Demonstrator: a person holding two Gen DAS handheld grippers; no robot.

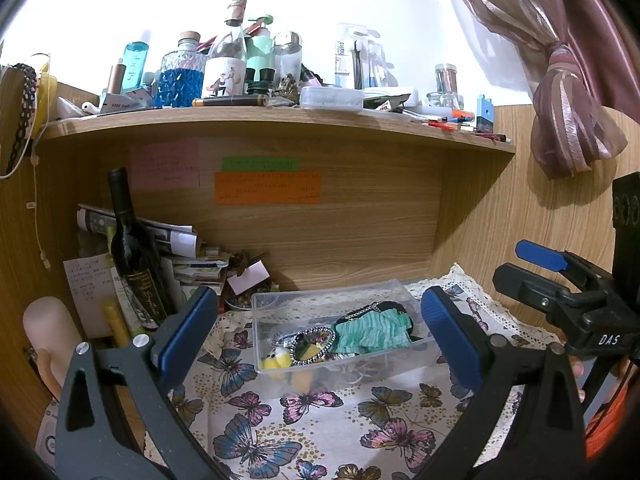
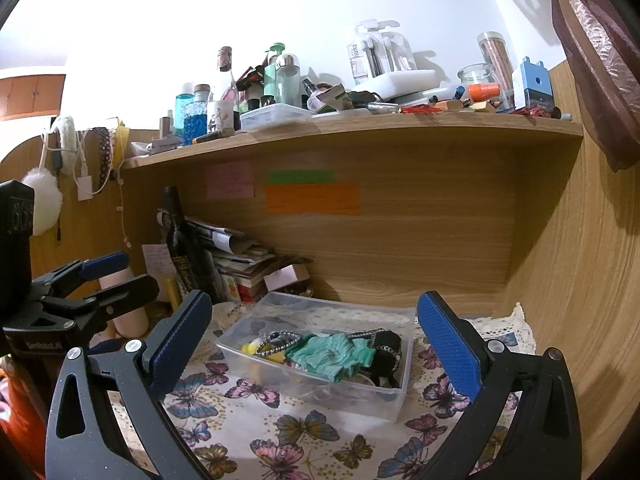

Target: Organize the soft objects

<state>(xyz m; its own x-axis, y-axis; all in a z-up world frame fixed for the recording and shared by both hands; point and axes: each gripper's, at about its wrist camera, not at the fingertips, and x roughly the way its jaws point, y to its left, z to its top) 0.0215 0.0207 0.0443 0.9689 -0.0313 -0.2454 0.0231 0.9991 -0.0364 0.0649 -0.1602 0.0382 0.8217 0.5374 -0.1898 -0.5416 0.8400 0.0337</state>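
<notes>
A clear plastic box [image 1: 280, 300] [image 2: 240, 344] sits on the butterfly-print cloth [image 1: 312, 420] [image 2: 280, 432] under the shelf. It holds a mint green ruffled fabric piece [image 1: 372, 332] [image 2: 328, 354], a black item with a chain [image 1: 384, 307] [image 2: 384, 346], a beaded ring [image 1: 312, 346] [image 2: 278, 342] and a yellow plush [image 1: 276, 360] [image 2: 254, 347]. My left gripper [image 1: 316, 328] is open and empty, its jaws wide in front of the box. My right gripper [image 2: 316, 328] is open and empty, facing the box; it also shows in the left wrist view [image 1: 560, 280].
A dark wine bottle [image 1: 134, 252] [image 2: 182, 248] and stacked papers [image 1: 188, 256] [image 2: 240, 264] stand at the back left. A cluttered wooden shelf [image 1: 280, 120] [image 2: 360, 128] overhangs. A wooden side wall [image 2: 580, 280] and a curtain [image 1: 568, 100] are on the right. A pale cylinder [image 1: 48, 332] stands left.
</notes>
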